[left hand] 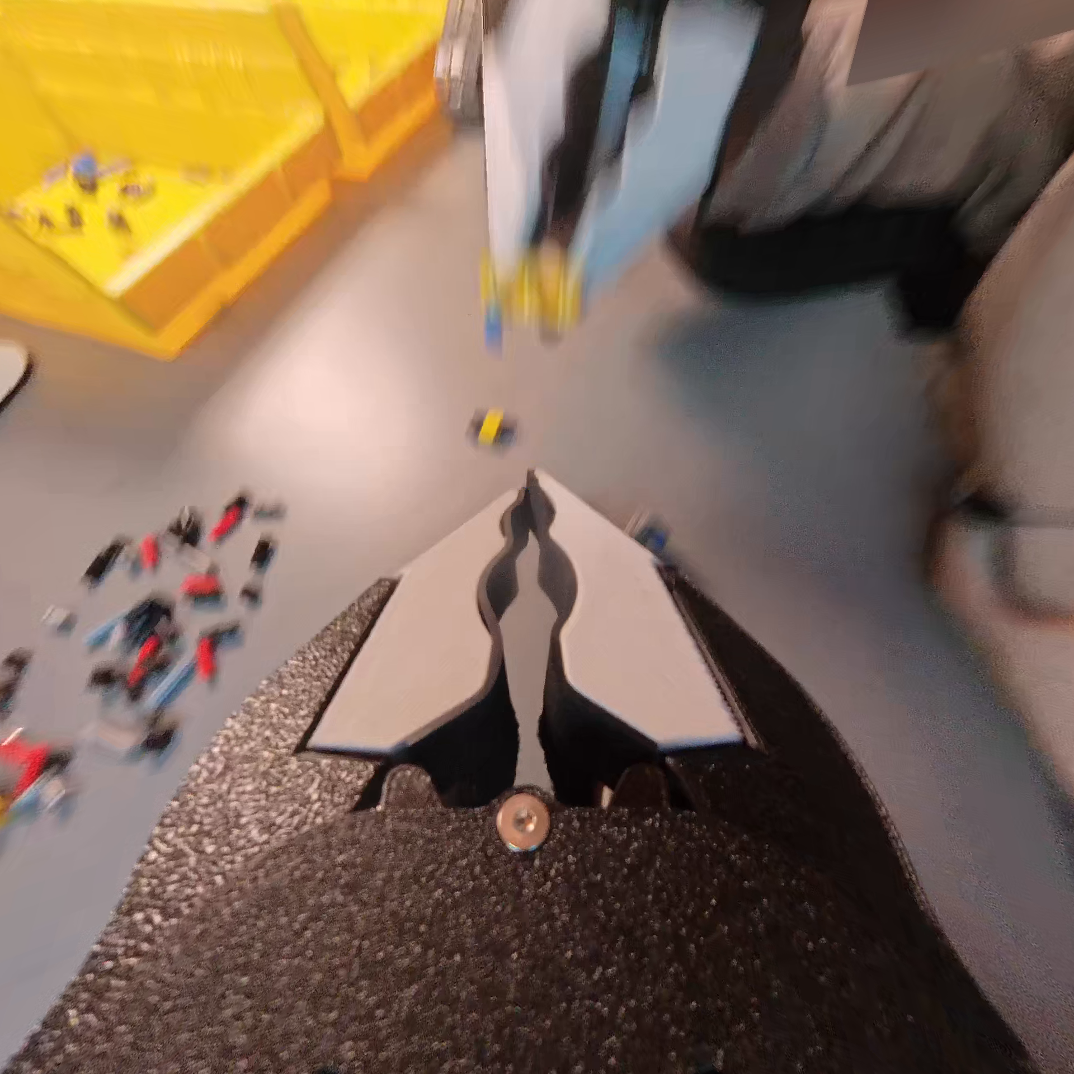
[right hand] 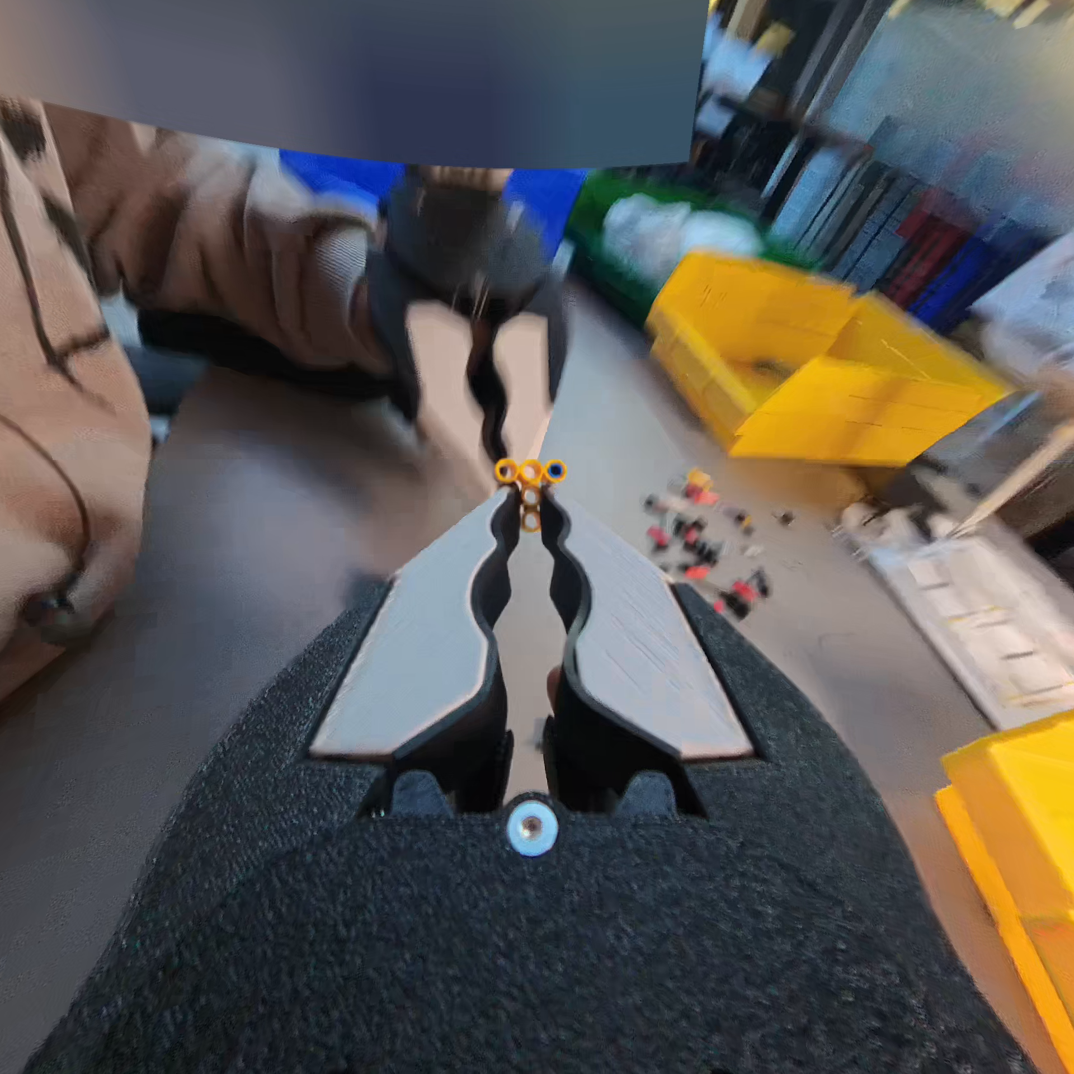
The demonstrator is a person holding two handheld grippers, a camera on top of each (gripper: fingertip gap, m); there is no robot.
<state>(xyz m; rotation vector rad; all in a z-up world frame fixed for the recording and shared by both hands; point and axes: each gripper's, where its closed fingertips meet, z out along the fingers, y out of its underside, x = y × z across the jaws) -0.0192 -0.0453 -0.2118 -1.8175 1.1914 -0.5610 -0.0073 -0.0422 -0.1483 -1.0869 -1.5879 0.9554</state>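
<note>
your right gripper (right hand: 530, 501) is clenched on a small yellow holed piece (right hand: 530, 472), so keep the squeeze steady. your left gripper (left hand: 530, 485) is pinched closed on nothing, with a small yellow-and-black part (left hand: 493, 427) just beyond at 12 o'clock. scattered parts (left hand: 157, 610) lie at 9 o'clock, yellow bins (left hand: 232, 192) at 10.

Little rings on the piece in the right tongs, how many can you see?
5 rings show on the yellow piece pinched in the right tongs: three in a row across the top, the rightmost one blue, and two more below the middle one. More may be hidden between the fingers.
</note>
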